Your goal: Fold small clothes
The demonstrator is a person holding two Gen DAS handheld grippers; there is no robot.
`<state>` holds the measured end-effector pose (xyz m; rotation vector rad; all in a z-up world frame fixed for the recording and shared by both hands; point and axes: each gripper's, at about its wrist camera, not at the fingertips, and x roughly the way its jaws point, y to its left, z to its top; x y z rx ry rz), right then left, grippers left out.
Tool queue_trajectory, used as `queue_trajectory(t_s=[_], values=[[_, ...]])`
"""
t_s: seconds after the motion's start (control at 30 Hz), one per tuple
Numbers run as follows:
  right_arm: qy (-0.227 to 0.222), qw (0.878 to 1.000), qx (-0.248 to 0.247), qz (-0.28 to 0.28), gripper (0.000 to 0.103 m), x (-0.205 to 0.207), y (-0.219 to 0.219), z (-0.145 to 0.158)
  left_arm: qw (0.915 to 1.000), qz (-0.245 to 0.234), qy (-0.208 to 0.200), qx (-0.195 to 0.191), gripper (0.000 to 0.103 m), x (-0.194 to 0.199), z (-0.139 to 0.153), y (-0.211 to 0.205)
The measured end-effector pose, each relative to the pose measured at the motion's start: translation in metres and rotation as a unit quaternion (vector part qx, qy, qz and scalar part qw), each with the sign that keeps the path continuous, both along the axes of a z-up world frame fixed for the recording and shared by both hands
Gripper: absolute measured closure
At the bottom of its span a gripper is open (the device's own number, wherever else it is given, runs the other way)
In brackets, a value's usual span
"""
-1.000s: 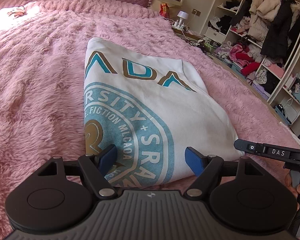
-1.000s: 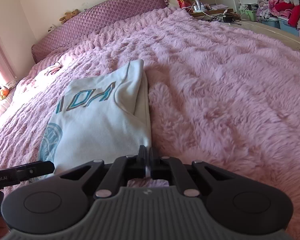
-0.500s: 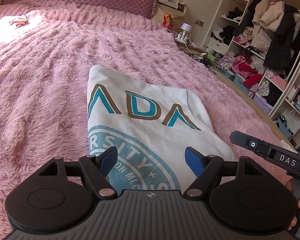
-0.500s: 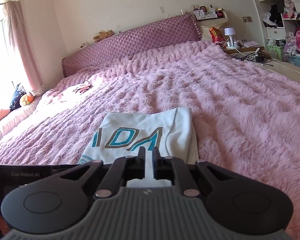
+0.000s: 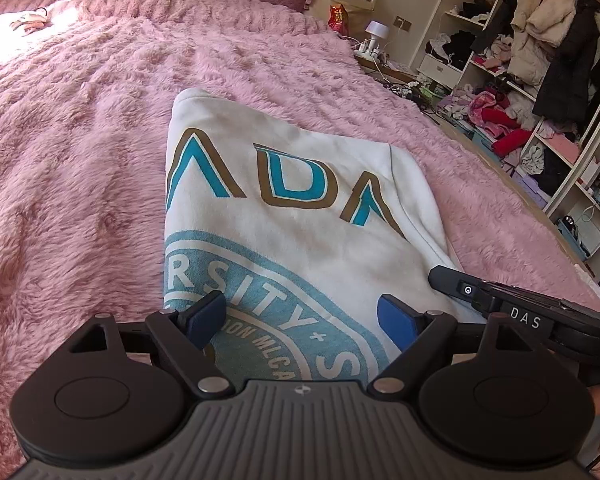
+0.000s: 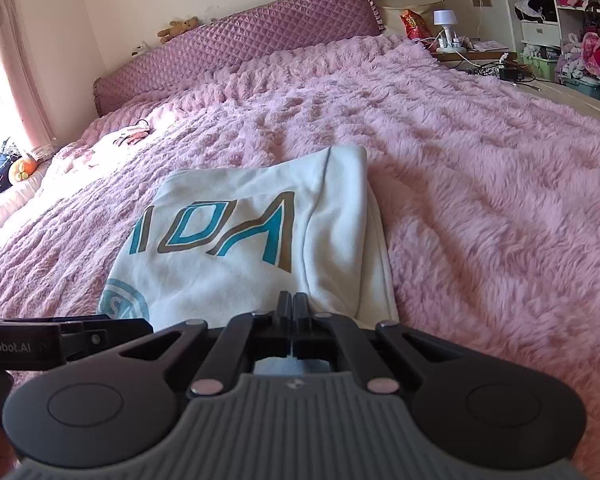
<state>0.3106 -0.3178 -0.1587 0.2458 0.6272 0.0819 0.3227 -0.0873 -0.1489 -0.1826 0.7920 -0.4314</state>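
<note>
Pink fluffy bed (image 5: 80, 152) holds the folded shirt (image 5: 300, 216), lying long toward the headboard (image 6: 236, 44). Left gripper (image 5: 304, 316) fingers are opening wide above it, nothing between. Right gripper (image 6: 291, 304) fingers are closed, empty.

A fluffy pink blanket (image 6: 480, 168) covers the bed below a quilted headboard (image 6: 236, 52); shelves (image 5: 540, 80) hold heaped clothes.

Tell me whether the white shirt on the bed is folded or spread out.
Folded. The shirt lies as a compact block on the pink blanket, its right side doubled over the front, cutting off the printed lettering and round emblem.
</note>
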Motion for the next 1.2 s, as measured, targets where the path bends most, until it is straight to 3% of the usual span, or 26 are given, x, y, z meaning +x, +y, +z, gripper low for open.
queue_trajectory(t_s=[0.2,0.23,0.3,0.33,0.43,0.6,0.77,0.93,1.0,1.2], values=[[0.003,1.0,0.005,0.001,0.1,0.0,0.0,0.012,0.9996,0.017,0.004,-0.021,0.011,0.001,0.017,0.016],[0.001,1.0,0.006,0.001,0.097,-0.002,0.0,0.016,0.9994,0.021,0.0,-0.029,0.011,0.001,0.021,0.022],[-0.014,1.0,0.002,0.006,0.072,-0.009,-0.001,0.028,0.9987,0.019,-0.004,-0.048,0.011,0.002,0.028,0.036],[-0.024,1.0,0.001,0.012,0.067,-0.013,-0.002,0.035,0.9982,0.018,-0.003,-0.057,0.011,0.002,0.03,0.043],[-0.037,0.999,0.01,0.025,0.064,-0.021,-0.017,0.047,0.9936,0.009,0.005,-0.112,0.01,0.01,0.03,0.071],[-0.019,0.997,0.069,0.023,0.061,-0.022,-0.065,0.046,0.9793,0.02,0.041,-0.197,0.01,0.03,0.003,0.109],[-0.003,0.99,0.142,0.02,0.061,-0.017,-0.099,0.028,0.9563,0.038,0.102,-0.271,0.01,0.052,-0.042,0.127],[0.019,0.983,0.175,0.051,0.06,-0.004,-0.102,0.01,0.9384,0.032,0.111,-0.326,0.01,0.069,-0.058,0.132],[0.029,0.981,0.182,0.06,0.059,0.004,-0.1,0.002,0.9319,0.022,0.118,-0.342,0.01,0.077,-0.062,0.13],[0.037,0.98,0.189,0.057,0.051,0.02,-0.1,-0.017,0.9231,0.0,0.14,-0.358,0.008,0.103,-0.073,0.117]])
